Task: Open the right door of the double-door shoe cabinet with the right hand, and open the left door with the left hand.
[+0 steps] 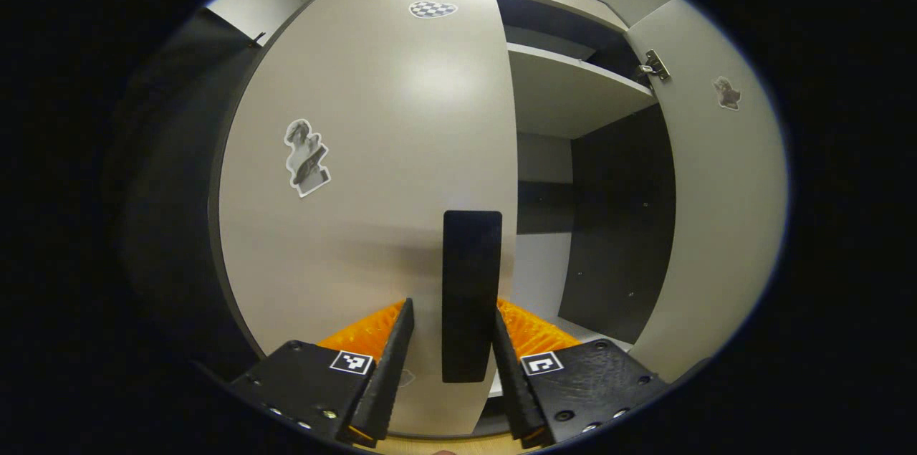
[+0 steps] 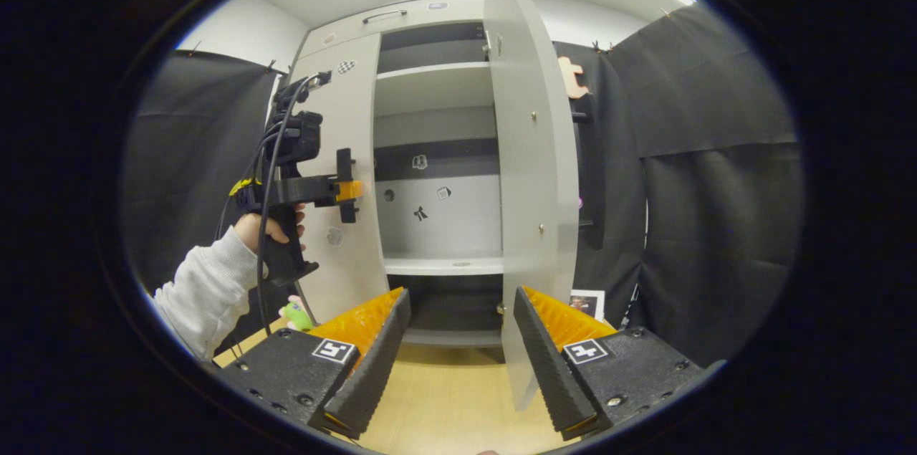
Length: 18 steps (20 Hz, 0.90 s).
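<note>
My left gripper (image 1: 445, 362) brackets the black handle (image 1: 471, 294) of the closed left door (image 1: 372, 175); actual contact is unclear. At 12 o'clock from my empty, parted right gripper (image 2: 458, 362), the right door (image 2: 534, 175) stands open.

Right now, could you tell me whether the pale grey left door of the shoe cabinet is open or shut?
Shut: the pale grey left door lies flush with the cabinet front, the left gripper straddling its black handle.
</note>
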Each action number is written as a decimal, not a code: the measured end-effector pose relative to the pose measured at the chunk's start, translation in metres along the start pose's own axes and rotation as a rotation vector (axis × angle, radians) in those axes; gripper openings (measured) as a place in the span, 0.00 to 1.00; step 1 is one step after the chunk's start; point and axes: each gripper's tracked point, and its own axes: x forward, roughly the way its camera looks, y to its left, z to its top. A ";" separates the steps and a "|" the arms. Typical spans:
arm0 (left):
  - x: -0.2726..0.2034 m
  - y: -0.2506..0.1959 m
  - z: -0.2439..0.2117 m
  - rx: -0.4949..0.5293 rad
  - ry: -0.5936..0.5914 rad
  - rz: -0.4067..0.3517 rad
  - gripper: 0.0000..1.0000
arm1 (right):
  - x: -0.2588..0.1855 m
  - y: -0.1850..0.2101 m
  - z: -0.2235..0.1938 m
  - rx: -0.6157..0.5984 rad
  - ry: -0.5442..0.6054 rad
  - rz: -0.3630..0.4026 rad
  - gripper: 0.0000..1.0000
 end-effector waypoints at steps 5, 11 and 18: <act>0.002 -0.009 0.000 0.008 -0.005 -0.052 0.13 | 0.001 0.002 -0.002 -0.001 0.010 0.014 0.91; -0.011 -0.011 0.001 -0.004 0.012 -0.110 0.05 | 0.000 0.006 -0.004 -0.009 0.015 0.026 0.91; -0.059 -0.003 0.008 0.053 -0.001 -0.061 0.04 | -0.006 0.005 -0.006 -0.017 0.015 0.003 0.91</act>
